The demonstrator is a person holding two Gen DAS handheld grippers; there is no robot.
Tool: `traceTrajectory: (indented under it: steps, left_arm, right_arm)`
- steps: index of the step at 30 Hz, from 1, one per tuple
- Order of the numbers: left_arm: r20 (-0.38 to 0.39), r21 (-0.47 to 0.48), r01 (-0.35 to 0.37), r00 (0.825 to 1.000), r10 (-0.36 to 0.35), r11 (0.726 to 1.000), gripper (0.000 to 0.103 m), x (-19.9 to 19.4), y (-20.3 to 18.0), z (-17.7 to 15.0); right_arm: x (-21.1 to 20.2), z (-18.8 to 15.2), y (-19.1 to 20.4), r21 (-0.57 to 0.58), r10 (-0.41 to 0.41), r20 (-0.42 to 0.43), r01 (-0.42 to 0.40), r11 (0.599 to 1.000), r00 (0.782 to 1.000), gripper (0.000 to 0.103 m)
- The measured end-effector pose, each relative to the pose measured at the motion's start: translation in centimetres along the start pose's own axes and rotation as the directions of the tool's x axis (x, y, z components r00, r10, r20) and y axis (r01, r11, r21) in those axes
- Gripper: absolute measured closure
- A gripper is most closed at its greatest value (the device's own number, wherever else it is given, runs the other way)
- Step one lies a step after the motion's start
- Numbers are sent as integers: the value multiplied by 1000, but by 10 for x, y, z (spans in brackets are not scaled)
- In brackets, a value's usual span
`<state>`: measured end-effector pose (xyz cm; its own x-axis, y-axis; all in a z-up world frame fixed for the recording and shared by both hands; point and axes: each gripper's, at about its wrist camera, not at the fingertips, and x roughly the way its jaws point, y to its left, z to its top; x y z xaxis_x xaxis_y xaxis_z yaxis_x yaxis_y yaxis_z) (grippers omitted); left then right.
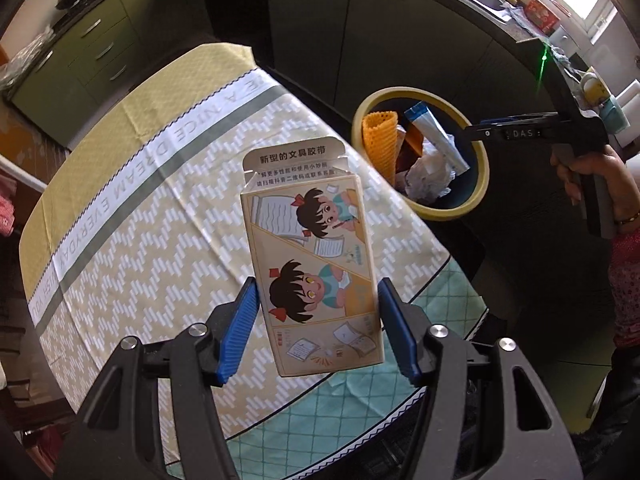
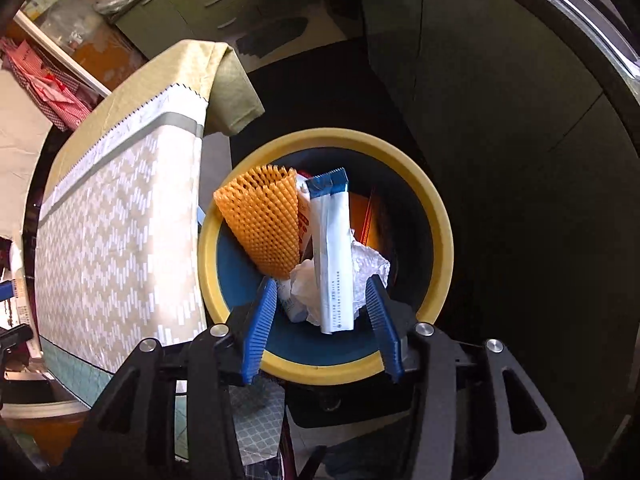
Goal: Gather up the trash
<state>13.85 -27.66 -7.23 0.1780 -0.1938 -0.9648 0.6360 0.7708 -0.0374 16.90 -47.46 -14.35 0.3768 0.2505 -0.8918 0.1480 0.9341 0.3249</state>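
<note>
My left gripper [image 1: 318, 320] is shut on a beige cardboard box [image 1: 314, 256] printed with cartoon girls and holds it above the table. The yellow-rimmed dark blue trash bin [image 1: 478, 196] stands on the floor past the table's right edge. In the right wrist view the bin [image 2: 434, 216] lies straight below. It holds an orange foam net [image 2: 266, 220], a white and blue wrapper [image 2: 332, 248] and crumpled white paper [image 2: 370, 264]. My right gripper [image 2: 322, 312] is open and empty just above the bin's opening; it also shows in the left wrist view [image 1: 480, 133].
The table carries a patterned yellow, white and teal cloth [image 1: 132, 216] that hangs down beside the bin [image 2: 120, 240]. Dark green kitchen cabinets [image 1: 360, 28] stand behind the bin. A cluttered counter [image 1: 556, 32] runs at the upper right.
</note>
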Motion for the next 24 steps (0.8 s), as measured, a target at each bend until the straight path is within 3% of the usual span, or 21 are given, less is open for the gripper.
traceTrajectory:
  steps: [8,12,18,19,22,24]
  left_arm:
    - [-8,105,78,997,-78,991,45,46,-66,69]
    - [-50,119,124,992,-118,985,45,81,-94,97]
    - [-54,142,139,990,-133,980,45,113,-124,128]
    - [-62,144,138,990,-130,980,44,118,-128,131]
    - [-71,163,104,993,-94,981,26,132,-139,136]
    - [-69,168,88,995,-77,982,26,138,-142,139]
  right_arm:
    - [-62,-61,-16,9,81,156,-83,997,984,47]
    - [-66,-97,-35,46,96,164,-104,993,982,47]
    - [-55,-130,-68,124,94,149,-113,986,984,47]
    - [-54,-133,-73,139,95,151,-116,983,984,47]
    - [-51,-137,-81,160,100,163,-126,979,982,47]
    - [-53,-140,-81,162,109,176,-138,977,978,47]
